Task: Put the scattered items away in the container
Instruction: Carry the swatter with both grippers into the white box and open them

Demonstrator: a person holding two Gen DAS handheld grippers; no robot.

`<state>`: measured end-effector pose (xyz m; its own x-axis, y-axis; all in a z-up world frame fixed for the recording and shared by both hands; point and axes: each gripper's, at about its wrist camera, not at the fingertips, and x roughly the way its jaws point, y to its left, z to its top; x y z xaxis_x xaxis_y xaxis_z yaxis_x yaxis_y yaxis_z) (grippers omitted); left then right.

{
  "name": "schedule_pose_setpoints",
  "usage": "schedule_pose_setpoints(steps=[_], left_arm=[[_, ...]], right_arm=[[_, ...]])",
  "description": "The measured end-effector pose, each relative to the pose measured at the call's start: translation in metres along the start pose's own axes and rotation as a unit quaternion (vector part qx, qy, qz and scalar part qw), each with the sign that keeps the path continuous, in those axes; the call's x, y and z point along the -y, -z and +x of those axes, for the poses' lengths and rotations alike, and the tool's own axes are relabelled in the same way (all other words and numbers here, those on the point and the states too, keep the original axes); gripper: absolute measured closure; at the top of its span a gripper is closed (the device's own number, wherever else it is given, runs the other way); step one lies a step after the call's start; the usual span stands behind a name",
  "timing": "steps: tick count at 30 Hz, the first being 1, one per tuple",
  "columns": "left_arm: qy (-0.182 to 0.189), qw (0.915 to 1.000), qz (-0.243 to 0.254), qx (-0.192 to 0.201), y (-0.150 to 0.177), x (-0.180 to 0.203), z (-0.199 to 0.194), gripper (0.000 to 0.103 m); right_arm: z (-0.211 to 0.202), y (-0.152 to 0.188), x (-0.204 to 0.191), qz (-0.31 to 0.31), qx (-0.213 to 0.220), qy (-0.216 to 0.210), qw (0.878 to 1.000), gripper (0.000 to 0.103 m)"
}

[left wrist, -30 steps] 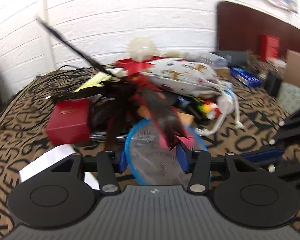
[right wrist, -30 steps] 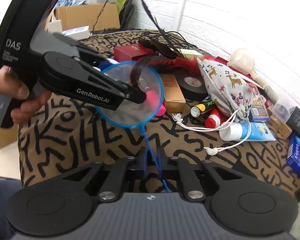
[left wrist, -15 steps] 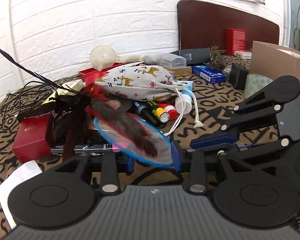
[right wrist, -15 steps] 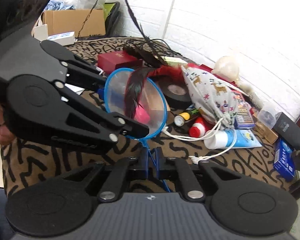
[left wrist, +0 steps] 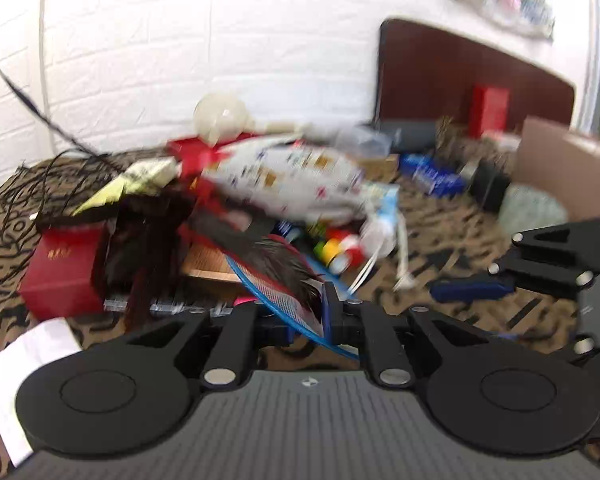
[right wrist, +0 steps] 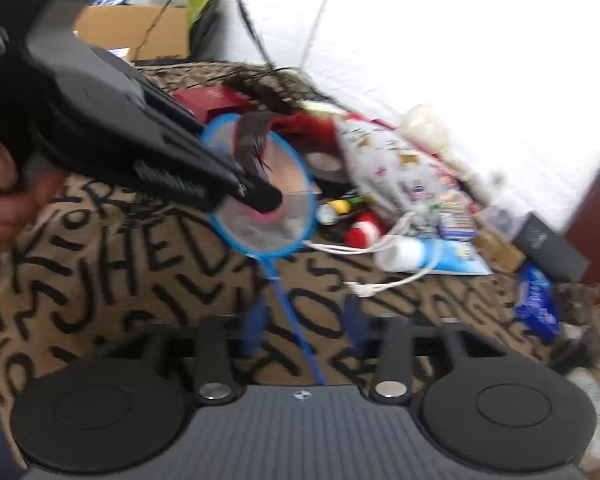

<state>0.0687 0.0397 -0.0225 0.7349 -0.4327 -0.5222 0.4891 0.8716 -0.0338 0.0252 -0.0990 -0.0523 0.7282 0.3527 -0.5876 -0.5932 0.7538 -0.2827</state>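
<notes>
Left wrist view is blurry. The left gripper (left wrist: 308, 316) is closing its jaws on the rim of the blue net (left wrist: 284, 292), which rests near the table's front edge. The right gripper (right wrist: 306, 324) is opening, and the net's thin handle (right wrist: 296, 320) runs loose between its jaws. Behind is a messy pile with a dark feather (left wrist: 276, 256), and farther back a cardboard box (left wrist: 568, 172), its inside hidden.

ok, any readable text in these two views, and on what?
"HED": black scrawl on the tan patterned cloth.
Red square box: gold mark blurred, unreadable.
Left tool, jaws closing on the blue round mesh net: side print smeared, unreadable.
Blue cardboard box, white tube's blue label: too blurred.
</notes>
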Motion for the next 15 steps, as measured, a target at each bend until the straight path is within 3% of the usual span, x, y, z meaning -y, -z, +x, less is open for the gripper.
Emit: schedule_pose_setpoints(steps=[4, 7, 11, 15], left_arm=[[0.013, 0.9998, -0.001, 0.013, -0.005, 0.004, -0.006, 0.088], [0.027, 0.9994, -0.020, 0.010, -0.004, 0.002, -0.006, 0.088], [0.033, 0.9993, -0.019, 0.001, 0.001, 0.007, -0.002, 0.088], [0.038, 0.9992, -0.013, 0.006, -0.004, 0.015, -0.003, 0.088]], right_arm=[[0.003, 0.004, 0.003, 0.021, 0.013, 0.008, 1.000, 0.045], [0.004, 0.004, 0.005, 0.027, 0.013, 0.010, 0.999, 0.091], [-0.001, 0.002, 0.010, 0.040, 0.022, -0.003, 0.999, 0.095], [-0.012, 0.001, 0.010, 0.018, 0.029, 0.011, 0.999, 0.095]])
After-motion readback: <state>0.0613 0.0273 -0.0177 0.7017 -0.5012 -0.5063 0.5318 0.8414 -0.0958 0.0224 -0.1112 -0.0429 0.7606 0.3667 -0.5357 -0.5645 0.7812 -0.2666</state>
